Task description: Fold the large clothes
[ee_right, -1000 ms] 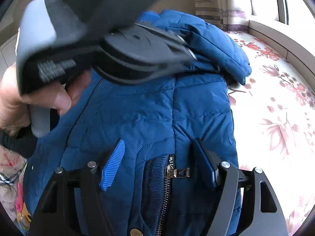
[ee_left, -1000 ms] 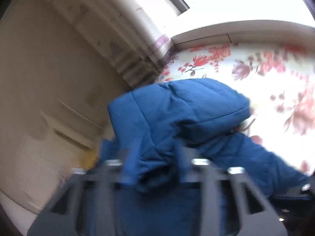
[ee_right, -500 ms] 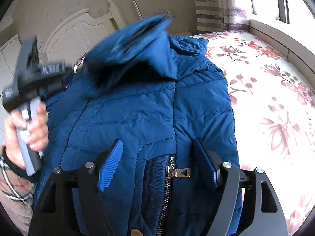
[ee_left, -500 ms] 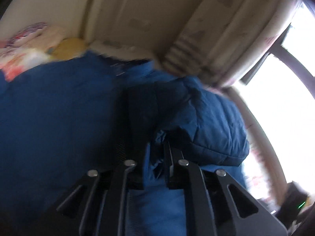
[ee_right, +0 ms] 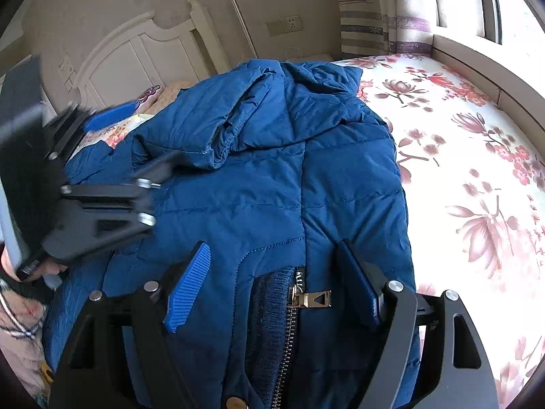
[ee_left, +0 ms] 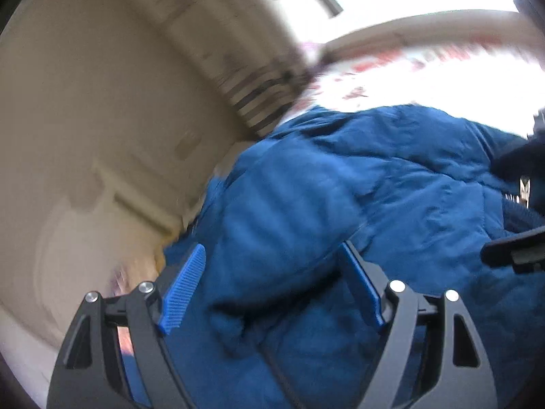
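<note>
A large blue padded jacket (ee_right: 272, 184) lies on the bed, its hood (ee_right: 259, 116) folded down over the upper part. My right gripper (ee_right: 272, 286) stands open low over the near end. Its blue pads straddle the zipper pull (ee_right: 313, 298) and knit collar without pressing them. My left gripper (ee_right: 153, 133) hovers at the jacket's left side by the hood edge. In the blurred left wrist view my left gripper (ee_left: 272, 289) has its jaws opening. Jacket fabric (ee_left: 340, 204) bulges between them, but the pads do not grip it.
The floral bedsheet (ee_right: 460, 170) lies bare to the right of the jacket, up to the window ledge (ee_right: 483, 68). A white headboard (ee_right: 136, 58), a pillow (ee_right: 150, 95) and a striped curtain (ee_right: 374, 24) are behind. A person's hand and checked sleeve (ee_right: 17, 313) are at the left.
My left gripper, shut on the hood, swung it over the jacket, then let go and drew back left. The hood now lies folded down. The right gripper stayed put.
</note>
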### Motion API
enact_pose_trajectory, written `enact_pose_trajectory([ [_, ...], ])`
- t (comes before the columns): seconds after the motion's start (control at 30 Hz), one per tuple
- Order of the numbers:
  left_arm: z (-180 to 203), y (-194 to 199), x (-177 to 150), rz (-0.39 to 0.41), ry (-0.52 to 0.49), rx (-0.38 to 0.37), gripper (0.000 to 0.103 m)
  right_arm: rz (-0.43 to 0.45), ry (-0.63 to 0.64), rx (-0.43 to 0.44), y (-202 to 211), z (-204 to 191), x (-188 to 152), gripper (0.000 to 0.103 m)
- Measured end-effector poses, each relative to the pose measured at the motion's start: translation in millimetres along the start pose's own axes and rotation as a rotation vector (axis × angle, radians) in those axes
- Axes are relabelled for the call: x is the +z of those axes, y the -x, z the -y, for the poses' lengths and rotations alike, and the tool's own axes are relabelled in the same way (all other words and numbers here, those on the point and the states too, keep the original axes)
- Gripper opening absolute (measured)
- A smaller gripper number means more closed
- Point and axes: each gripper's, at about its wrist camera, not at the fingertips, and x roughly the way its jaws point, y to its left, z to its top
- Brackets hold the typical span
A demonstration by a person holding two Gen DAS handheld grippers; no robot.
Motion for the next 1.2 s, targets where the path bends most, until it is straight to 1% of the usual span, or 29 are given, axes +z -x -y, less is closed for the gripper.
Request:
enact_pose_trajectory([
  [0.03,7.5,-4.2,3.7,0.001,-0.049,0.005,0.073,0.0,-0.001,0.001,-0.1,0.5,0.6,0.075],
  [0.07,16.2,-6.5,6.8,-0.005,-0.1,0.004,0.055,0.0,-0.002,0.002,-1.2,1.5,0.7,0.075],
  [0.1,23.3,-11.0,9.0,-0.019,-0.137,-0.017,0.044,0.001,-0.003,0.003,-1.1,1.4,0.8,0.075],
  [0.13,24.3,-15.3,10.0,-0.025,-0.13,-0.043,0.018,0.001,-0.004,0.004,-0.7,1.5,0.7,0.075],
  [0.17,20.3,-18.9,11.0,-0.023,-0.092,-0.055,0.01,0.001,-0.006,0.006,-0.6,1.7,0.8,0.075],
  [0.2,13.2,-16.1,10.5,-0.008,-0.042,-0.059,0.009,0.002,-0.007,0.009,-0.2,1.8,0.9,0.075],
  [0.23,-1.2,-10.3,11.1,0.018,0.055,-0.09,0.007,0.002,-0.009,0.012,0.0,2.2,0.8,0.075],
  [0.3,-50.8,-4.1,4.4,0.062,0.343,-0.196,0.007,0.003,-0.012,0.018,0.2,3.2,0.4,0.075],
  [0.33,-70.1,-2.4,0.7,0.078,0.459,-0.233,0.006,0.002,-0.012,0.02,0.4,3.6,0.6,0.076],
  [0.4,-130.8,-3.1,-28.9,0.121,0.784,-0.346,0.006,0.003,-0.011,0.023,0.5,4.3,0.5,0.077],
  [0.43,-150.3,-5.9,-40.9,0.133,0.889,-0.372,0.006,0.002,-0.011,0.024,0.7,4.7,0.5,0.077],
  [0.5,-195.3,-9.7,-89.1,0.156,1.16,-0.398,0.006,0.002,-0.011,0.025,0.9,5.1,0.5,0.077],
  [0.57,-222.0,-11.3,-134.2,0.152,1.349,-0.368,0.002,0.003,-0.011,0.025,0.9,5.2,0.6,0.078],
  [0.6,-231.6,-15.2,-158.2,0.131,1.433,-0.333,0.002,0.002,-0.011,0.026,0.9,5.2,0.7,0.078],
  [0.63,-235.3,-18.7,-177.6,0.116,1.491,-0.322,0.002,0.002,-0.011,0.026,1.0,4.9,0.5,0.078],
  [0.7,-234.1,-26.0,-218.0,0.07,1.588,-0.332,0.002,0.001,-0.009,0.025,0.9,4.7,0.6,0.078],
  [0.73,-232.5,-29.3,-228.2,0.043,1.606,-0.329,0.008,0.001,-0.009,0.025,0.8,4.8,0.5,0.078],
  [0.77,-226.8,-32.5,-241.0,0.009,1.62,-0.326,0.02,-0.001,-0.007,0.025,0.7,4.8,0.8,0.079],
  [0.8,-220.7,-34.1,-252.1,-0.022,1.631,-0.319,0.028,-0.002,-0.005,0.023,0.7,4.7,1.1,0.079],
  [0.83,-218.0,-32.0,-263.7,-0.04,1.646,-0.317,0.046,-0.003,-0.003,0.021,0.5,3.8,1.0,0.079],
  [0.87,-213.5,-34.7,-270.7,-0.043,1.677,-0.332,0.06,-0.004,-0.001,0.019,0.3,3.0,0.9,0.08],
  [0.9,-209.8,-36.0,-275.5,-0.013,1.72,-0.376,0.063,-0.006,0.002,0.016,-0.1,2.6,1.0,0.08],
  [0.93,-207.2,-37.7,-272.1,0.021,1.733,-0.415,0.066,-0.007,0.005,0.014,-0.3,1.8,1.1,0.08],
  [0.97,-206.1,-37.7,-262.0,0.03,1.697,-0.438,0.069,-0.008,0.007,0.011,-0.5,1.4,1.2,0.08],
  [1.03,-201.4,-35.4,-223.9,-0.015,1.493,-0.427,0.069,-0.01,0.011,0.006,-1.1,0.4,1.3,0.081],
  [1.07,-194.1,-33.2,-200.0,-0.074,1.35,-0.378,0.069,-0.01,0.012,0.004,-1.3,-0.2,1.3,0.081],
  [1.1,-186.9,-31.9,-188.2,-0.098,1.282,-0.356,0.069,-0.01,0.012,0.004,-1.5,-0.3,1.4,0.081],
  [1.13,-179.2,-31.0,-178.2,-0.101,1.239,-0.36,0.069,-0.009,0.011,0.005,-1.4,-0.3,1.3,0.081],
  [1.2,-169.1,-33.5,-174.0,-0.106,1.231,-0.406,0.07,-0.008,0.008,0.008,-1.3,0.1,1.2,0.082],
])
